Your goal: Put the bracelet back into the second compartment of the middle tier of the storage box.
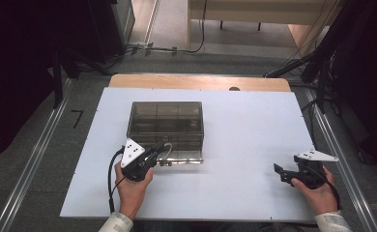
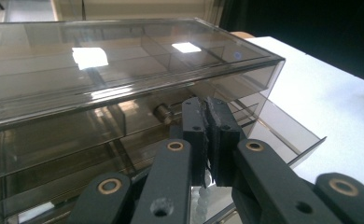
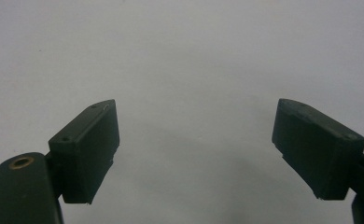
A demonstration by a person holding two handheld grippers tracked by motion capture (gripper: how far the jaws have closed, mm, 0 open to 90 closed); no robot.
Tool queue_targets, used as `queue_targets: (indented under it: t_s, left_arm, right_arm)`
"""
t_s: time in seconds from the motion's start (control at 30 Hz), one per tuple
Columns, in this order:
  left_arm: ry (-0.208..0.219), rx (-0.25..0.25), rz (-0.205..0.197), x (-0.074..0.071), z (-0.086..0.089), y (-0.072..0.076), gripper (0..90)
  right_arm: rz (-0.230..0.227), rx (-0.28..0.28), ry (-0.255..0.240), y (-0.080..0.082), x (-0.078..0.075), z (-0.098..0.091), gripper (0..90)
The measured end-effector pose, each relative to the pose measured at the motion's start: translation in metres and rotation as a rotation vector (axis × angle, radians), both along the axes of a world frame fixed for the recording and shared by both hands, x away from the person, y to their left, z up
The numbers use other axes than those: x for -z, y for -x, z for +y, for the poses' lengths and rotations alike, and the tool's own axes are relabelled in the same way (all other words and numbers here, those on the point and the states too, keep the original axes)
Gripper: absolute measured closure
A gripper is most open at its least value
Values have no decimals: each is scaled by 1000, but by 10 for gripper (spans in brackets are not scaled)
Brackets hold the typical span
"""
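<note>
Now our smoked plastic drawer box (image 1: pixel 166 123) sits left of centre on the white desk (image 1: pixel 244 145), its lower drawer (image 2: pixel 283 135) slightly out toward us. At that drawer's front, our left hand-held gripper (image 1: pixel 158 153) has its jaws closed together, just beside a small knob (image 2: pixel 162 113). Well right of the box, our right hand-held gripper (image 1: pixel 279 173) rests with jaws spread wide, holding nothing.

Overhead light glares in two patches on the smoky box lid (image 2: pixel 124 51); surroundings dark, pictures slightly soft.
</note>
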State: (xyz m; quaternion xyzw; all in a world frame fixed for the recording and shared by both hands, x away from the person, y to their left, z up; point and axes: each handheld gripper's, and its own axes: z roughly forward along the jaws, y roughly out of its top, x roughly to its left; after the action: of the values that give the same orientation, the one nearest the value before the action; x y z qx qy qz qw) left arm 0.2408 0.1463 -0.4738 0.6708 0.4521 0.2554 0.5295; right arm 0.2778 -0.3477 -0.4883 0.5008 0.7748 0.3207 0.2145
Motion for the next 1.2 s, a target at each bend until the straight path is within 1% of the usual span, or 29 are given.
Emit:
queue_targets:
  t_s: [0.13,0.27,0.33,0.4,0.5,0.63,0.7,0.87,1.03,1.1,1.2]
  left_arm:
    - [-12,-13,9,1,0,0,882]
    - [-23,-30,7,2,1,0,880]
    - [-21,-37,7,3,1,0,879]
    - [-26,-44,6,3,1,0,856]
    - [-21,-52,5,3,1,0,783]
    - [-18,-65,4,2,2,1,737]
    - [-17,-64,4,2,2,1,727]
    - [-11,-69,5,2,3,2,665]
    - [-6,-74,5,2,4,3,631]
    - [0,-77,6,2,4,3,623]
    - [11,-82,10,2,5,4,588]
  right_arm:
    - [1,-3,-2,0,0,0,133]
    - [1,-1,-2,0,0,0,133]
    - [0,-2,-1,0,0,0,133]
    - [0,-2,0,0,0,0,133]
    - [0,-1,0,0,0,0,133]
    - [-1,-2,0,0,0,0,133]
    - [-1,-2,-1,0,0,0,133]
    - [-1,-3,-3,0,0,0,133]
    - [-4,-2,-6,0,0,-1,133]
    - [-5,-2,-6,1,0,-1,133]
    - [-5,-2,-6,0,0,-1,132]
